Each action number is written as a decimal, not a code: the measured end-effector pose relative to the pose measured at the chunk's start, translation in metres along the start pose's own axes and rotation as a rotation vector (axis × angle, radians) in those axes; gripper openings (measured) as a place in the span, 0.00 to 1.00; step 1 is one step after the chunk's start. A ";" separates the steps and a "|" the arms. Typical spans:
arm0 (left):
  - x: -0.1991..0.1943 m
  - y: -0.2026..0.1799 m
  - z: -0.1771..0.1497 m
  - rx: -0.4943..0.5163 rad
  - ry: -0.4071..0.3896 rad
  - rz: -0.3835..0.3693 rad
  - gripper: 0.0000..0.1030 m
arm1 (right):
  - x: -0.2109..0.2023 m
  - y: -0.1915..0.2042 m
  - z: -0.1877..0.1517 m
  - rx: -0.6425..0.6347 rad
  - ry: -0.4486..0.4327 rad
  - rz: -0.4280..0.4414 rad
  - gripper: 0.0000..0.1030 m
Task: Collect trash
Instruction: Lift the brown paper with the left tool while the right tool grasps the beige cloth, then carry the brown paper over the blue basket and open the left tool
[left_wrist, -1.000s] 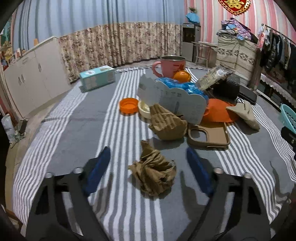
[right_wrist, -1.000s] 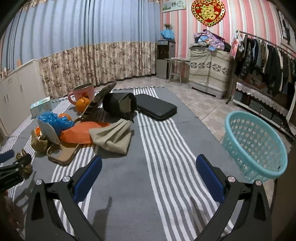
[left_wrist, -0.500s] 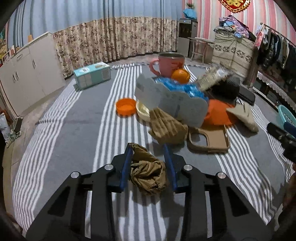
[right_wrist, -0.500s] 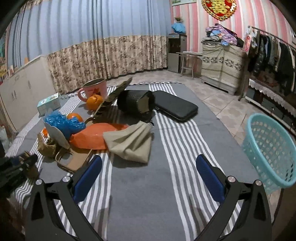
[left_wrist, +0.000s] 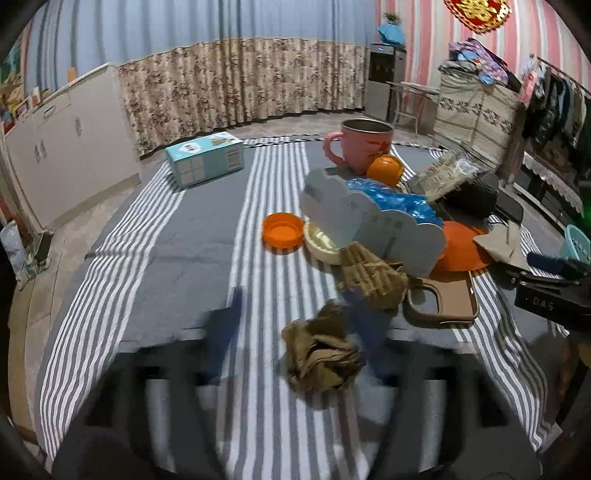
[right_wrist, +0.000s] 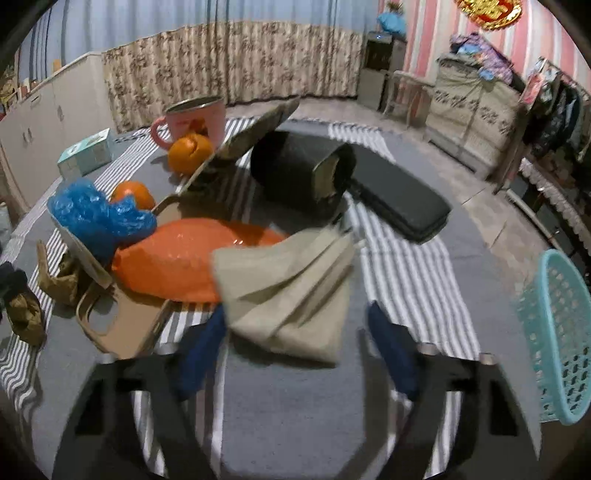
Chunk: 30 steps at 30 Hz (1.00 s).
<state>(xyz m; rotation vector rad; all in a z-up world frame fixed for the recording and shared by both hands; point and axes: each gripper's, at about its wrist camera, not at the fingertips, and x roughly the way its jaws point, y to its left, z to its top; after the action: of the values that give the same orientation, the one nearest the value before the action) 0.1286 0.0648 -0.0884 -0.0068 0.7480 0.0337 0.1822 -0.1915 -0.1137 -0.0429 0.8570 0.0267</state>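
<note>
A crumpled brown paper wad (left_wrist: 321, 356) lies on the striped cloth between the blurred fingers of my left gripper (left_wrist: 295, 328), whose jaws stand apart around it, the wad nearer the right finger. It shows at the left edge of the right wrist view (right_wrist: 26, 317). My right gripper (right_wrist: 295, 347) is open, its blue fingers either side of the near edge of a beige folded bag (right_wrist: 288, 291). A second brown paper wad (left_wrist: 373, 282) lies beyond. A teal basket (right_wrist: 557, 332) stands at the right.
On the cloth are a pink mug (left_wrist: 364, 149), oranges (right_wrist: 190, 153), a blue plastic bag (right_wrist: 99, 218), an orange plastic bag (right_wrist: 173, 254), an orange lid (left_wrist: 282, 232), a brown phone case (left_wrist: 439, 302), a black pouch (right_wrist: 299, 177), a black case (right_wrist: 402, 203) and a teal tissue box (left_wrist: 205, 160).
My left gripper, shut on the brown wad half a second ago, now has its jaws apart around it. My right gripper has moved forward and left up to the beige bag.
</note>
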 end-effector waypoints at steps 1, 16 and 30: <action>-0.002 0.002 -0.001 -0.002 -0.002 0.001 0.71 | -0.001 0.000 -0.001 0.003 -0.005 0.007 0.56; 0.020 -0.016 -0.015 0.054 0.098 -0.061 0.39 | -0.042 -0.053 -0.005 0.090 -0.138 0.030 0.31; -0.003 -0.041 0.001 0.098 0.013 -0.027 0.37 | -0.059 -0.091 -0.016 0.149 -0.181 0.060 0.31</action>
<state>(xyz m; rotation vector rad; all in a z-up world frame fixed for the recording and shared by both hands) 0.1288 0.0238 -0.0862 0.0766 0.7620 -0.0284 0.1351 -0.2832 -0.0775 0.1236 0.6775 0.0224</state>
